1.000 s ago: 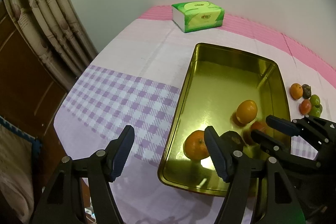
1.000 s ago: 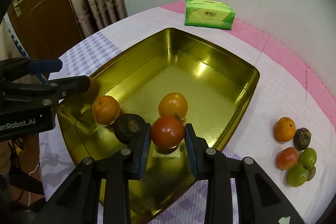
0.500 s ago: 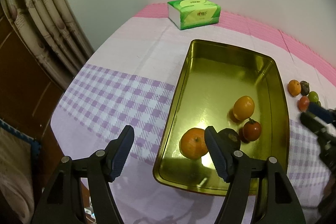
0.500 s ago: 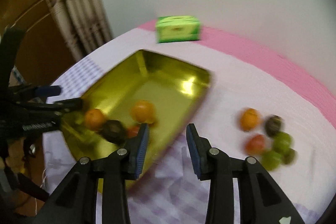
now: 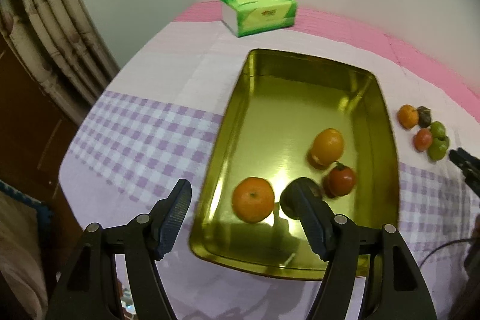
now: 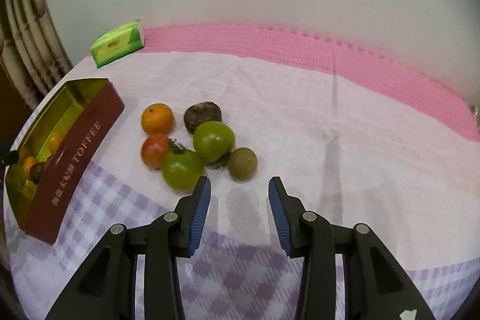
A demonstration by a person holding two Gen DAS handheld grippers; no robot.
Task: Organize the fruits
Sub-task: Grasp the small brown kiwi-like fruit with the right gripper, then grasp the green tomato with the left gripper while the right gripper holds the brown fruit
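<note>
A gold tin tray [image 5: 264, 71] holds an orange [image 5: 253, 199], a yellow-orange citrus [image 5: 327, 146], a red tomato [image 5: 342, 179] and a dark fruit [image 5: 292, 195]. My left gripper [image 5: 241, 218] is open and empty over the tray's near end. My right gripper [image 6: 239, 210] is open and empty, just short of a pile of loose fruit on the cloth: an orange [image 6: 157, 118], a dark fruit [image 6: 202, 115], a red tomato [image 6: 154, 149], two green tomatoes [image 6: 213, 140] [image 6: 181, 170] and a kiwi [image 6: 242, 163]. The tray's red side [image 6: 72, 167] reads TOFFEE.
A green tissue box [image 5: 258, 12] stands at the table's far edge, also in the right wrist view [image 6: 117, 42]. The checked purple and pink cloth [image 6: 330, 116] covers the table. A curtain [image 5: 57, 29] and wooden furniture stand to the left. A wall lies behind.
My right gripper let go of the red tomato in the tray, opened, and swung right to face the loose fruit pile. My left gripper stayed open and rose a little.
</note>
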